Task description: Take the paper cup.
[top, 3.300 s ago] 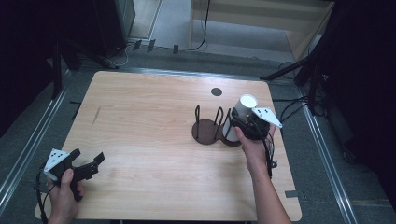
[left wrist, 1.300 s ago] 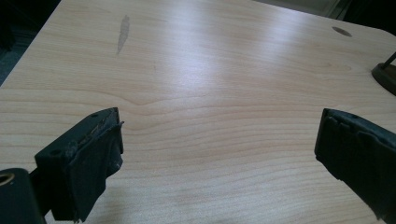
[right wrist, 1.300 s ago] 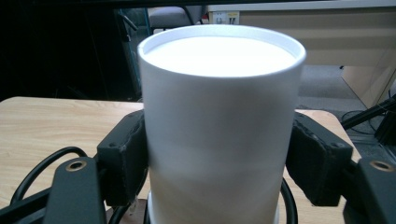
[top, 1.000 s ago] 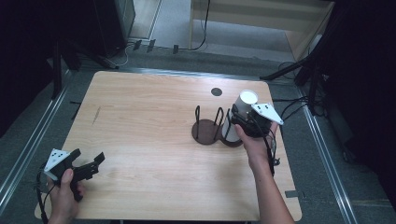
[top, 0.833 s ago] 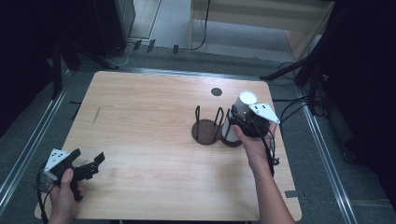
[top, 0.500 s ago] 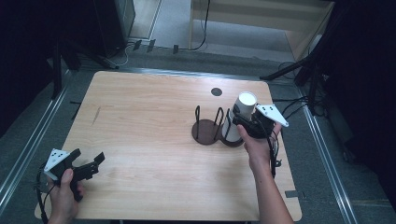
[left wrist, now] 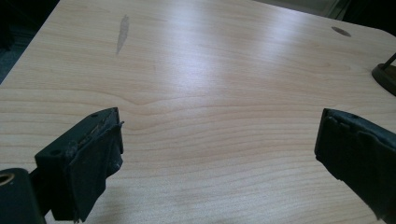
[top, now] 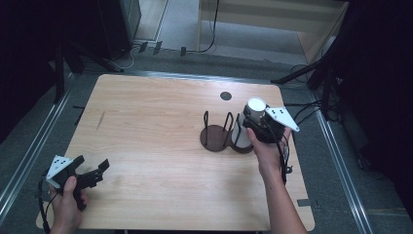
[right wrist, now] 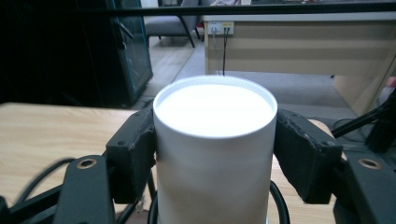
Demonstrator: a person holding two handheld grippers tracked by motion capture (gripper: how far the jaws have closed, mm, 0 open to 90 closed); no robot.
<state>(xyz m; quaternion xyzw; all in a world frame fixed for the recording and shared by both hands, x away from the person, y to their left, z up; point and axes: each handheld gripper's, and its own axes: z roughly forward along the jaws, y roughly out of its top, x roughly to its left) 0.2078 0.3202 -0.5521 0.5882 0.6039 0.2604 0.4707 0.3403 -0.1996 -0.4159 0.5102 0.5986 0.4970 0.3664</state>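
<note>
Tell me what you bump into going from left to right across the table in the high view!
Left tongs held open in the left hand → bare wooden table → dark wire rack → white cup squeezed by the right tongs.

Wooden table [top: 156,126]: broad bare stretch across left and middle, open for passage. Dark smudge [top: 100,120] on left part is flat, no obstacle. Small dark round spot [top: 225,96] near far edge also flat.

Obstacles cluster right of centre: dark wire rack [top: 217,134] with upright loops on round base; white cylinder [top: 246,123] standing just beside it on right, right gripper [top: 253,124] jaws pressed on both its sides.

Left gripper [top: 92,171] at near-left corner, jaws spread wide above bare wood; rack base [left wrist: 385,74] well apart ahead.
</note>
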